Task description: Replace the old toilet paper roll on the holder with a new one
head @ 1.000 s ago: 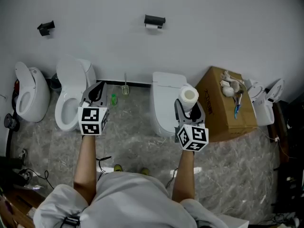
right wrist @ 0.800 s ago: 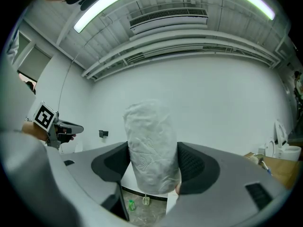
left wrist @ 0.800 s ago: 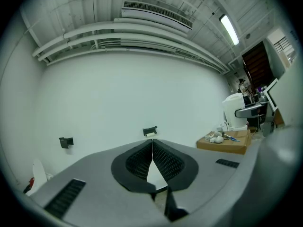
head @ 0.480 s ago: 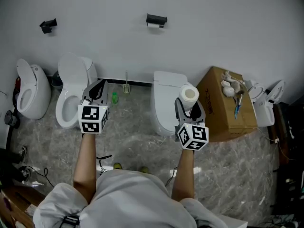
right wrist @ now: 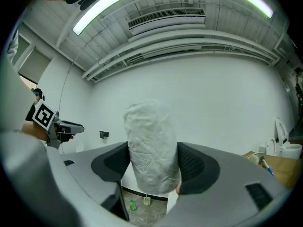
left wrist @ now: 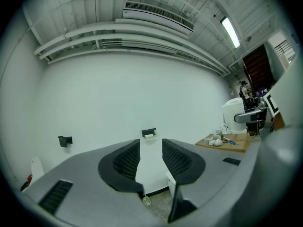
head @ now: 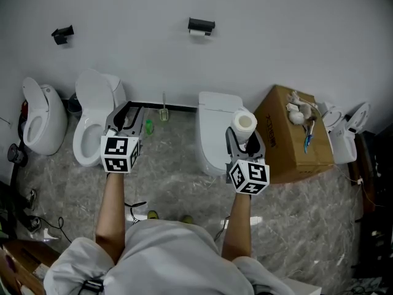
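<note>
- The left gripper (head: 128,114) points level above the floor, just right of an open toilet (head: 91,125). Its jaws have just been opening and now stand apart, with nothing between them but a view of the far wall.
- The holder (head: 201,24) is mounted on the far wall, roughly midway between the two grippers. The old roll (head: 197,34) still hangs under it as a thin white remnant. Both grippers are well apart from it, so removal appears not yet begun.
- The right gripper (head: 244,140) is clamped on the new roll (head: 244,123), which stands upright between its pads.
- As I judge it, only the fetching of the fresh roll is done. Reaching the wall, pulling the old roll off and fitting the new one are all left.
</note>
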